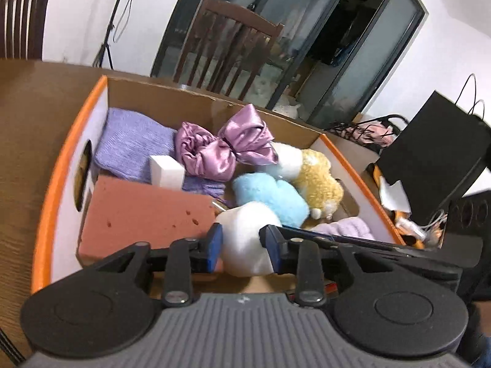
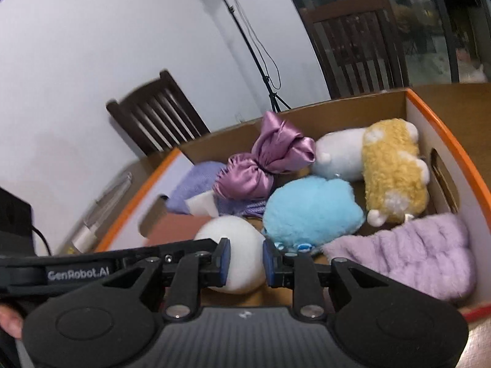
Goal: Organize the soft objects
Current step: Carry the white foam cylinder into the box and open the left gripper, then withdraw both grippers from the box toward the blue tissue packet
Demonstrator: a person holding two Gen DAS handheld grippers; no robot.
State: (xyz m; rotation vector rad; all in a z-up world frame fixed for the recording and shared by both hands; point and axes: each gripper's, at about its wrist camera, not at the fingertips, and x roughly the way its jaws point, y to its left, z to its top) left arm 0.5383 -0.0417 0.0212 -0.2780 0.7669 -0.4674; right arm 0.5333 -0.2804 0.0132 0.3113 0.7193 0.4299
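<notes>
two grippers meet low in frame over an orange-rimmed box (image 1: 52,184) of soft toys; the left gripper (image 1: 241,245) pinches a white plush ball (image 1: 245,236), apparently to place it, while the right gripper (image 2: 244,260) looks narrow and empty.

Both of my wrist views are evenly and softly lit by indoor light, bright on the white wall (image 2: 92,61) and without hard shadows, though the glass door (image 1: 353,61) looks dark. The fisheye lens bends straight lines strongly toward the edges and blackens the corners. Motion blur smears the bench (image 1: 27,153) and the orange box (image 1: 58,165) rim at my left, while the satin bow (image 1: 227,147) carries small shiny highlights.
</notes>
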